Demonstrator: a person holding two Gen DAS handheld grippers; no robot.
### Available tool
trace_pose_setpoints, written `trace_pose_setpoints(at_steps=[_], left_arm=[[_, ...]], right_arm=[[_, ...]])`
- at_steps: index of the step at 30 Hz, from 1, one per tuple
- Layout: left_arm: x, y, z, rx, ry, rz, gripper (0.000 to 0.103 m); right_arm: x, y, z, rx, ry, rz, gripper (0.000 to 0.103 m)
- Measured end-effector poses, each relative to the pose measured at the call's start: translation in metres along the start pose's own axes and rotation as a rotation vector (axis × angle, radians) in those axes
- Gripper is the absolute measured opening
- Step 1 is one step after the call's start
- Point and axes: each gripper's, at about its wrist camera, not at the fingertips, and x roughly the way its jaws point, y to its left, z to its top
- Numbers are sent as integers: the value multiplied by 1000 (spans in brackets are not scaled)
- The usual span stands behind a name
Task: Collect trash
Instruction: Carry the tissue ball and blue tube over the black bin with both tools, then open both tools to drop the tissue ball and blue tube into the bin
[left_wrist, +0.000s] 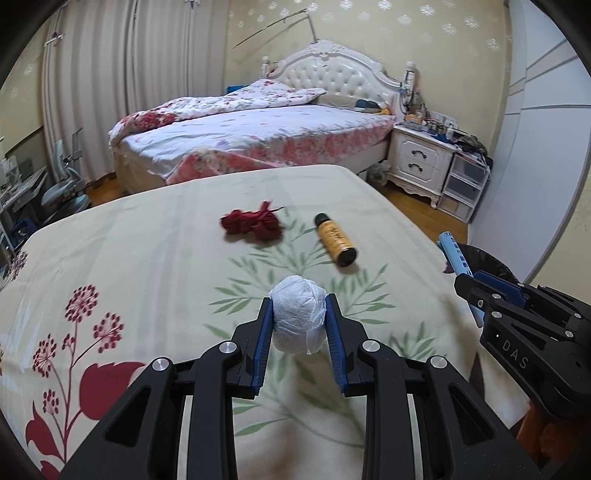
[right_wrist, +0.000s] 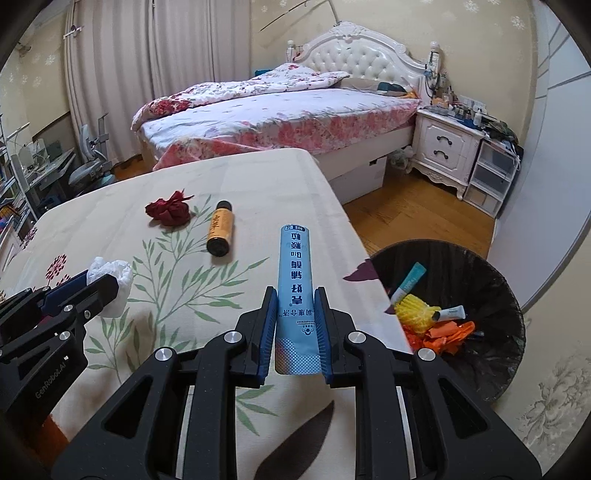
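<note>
My left gripper (left_wrist: 298, 306) is shut on a crumpled white paper ball (left_wrist: 297, 317), held just above the floral tablecloth (left_wrist: 147, 266). My right gripper (right_wrist: 295, 299) is shut on a light blue tube (right_wrist: 295, 280) with printed text, held over the table's right part. The right gripper also shows at the right of the left wrist view (left_wrist: 469, 291), and the left gripper at the left of the right wrist view (right_wrist: 99, 284). A red crumpled wad (left_wrist: 253, 223) and an orange bottle (left_wrist: 336, 240) lie on the cloth beyond. A black-lined trash bin (right_wrist: 461, 317) stands right of the table.
The bin holds a yellow net, orange scraps and small tubes (right_wrist: 428, 310). A bed (left_wrist: 258, 129) with floral bedding stands behind the table, with a white nightstand (left_wrist: 421, 158) and plastic drawers to its right. A chair and desk are at far left (left_wrist: 62, 177).
</note>
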Motion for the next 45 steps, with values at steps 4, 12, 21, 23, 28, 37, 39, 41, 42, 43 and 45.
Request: trace_pose_setpoints(at_steps=[4,12,21,23,28,37,39,41,42,43,45], left_arm=[[5,-20,7,30,-7,-30,29],[15,-60,23,93,-23,-93,29],[33,-104,41,151,-42,-156,29],[40,-113,46,161,-40,-168,29],[57,-130,56,179,-37,-189,29],[87,-160,64,227,-19,-205,29],[93,-165,65,230,-11,-207,29],[97,-170,65,236,-8,-205,29],[100,-172,66,241,-6,-203,29],[102,-173,65,244,-4,-201,29],[106,-177,65,248,6,-194,29]], right_arm=[[-3,-23,1,38,-11,-38,20],[-5,-66,2,106,-26,-112,20],[-3,-104,8,167,-40,-183,20],[-1,-111,10,179,-42,-196,20],[8,-130,14,215,-42,-223,20],[22,-156,14,270,-37,-260,21],[27,-161,13,282,-30,-266,21],[32,-166,13,290,-22,-269,21],[34,-168,13,293,-18,-270,21],[37,-170,13,295,-14,-273,21],[40,-172,12,302,-8,-276,21]])
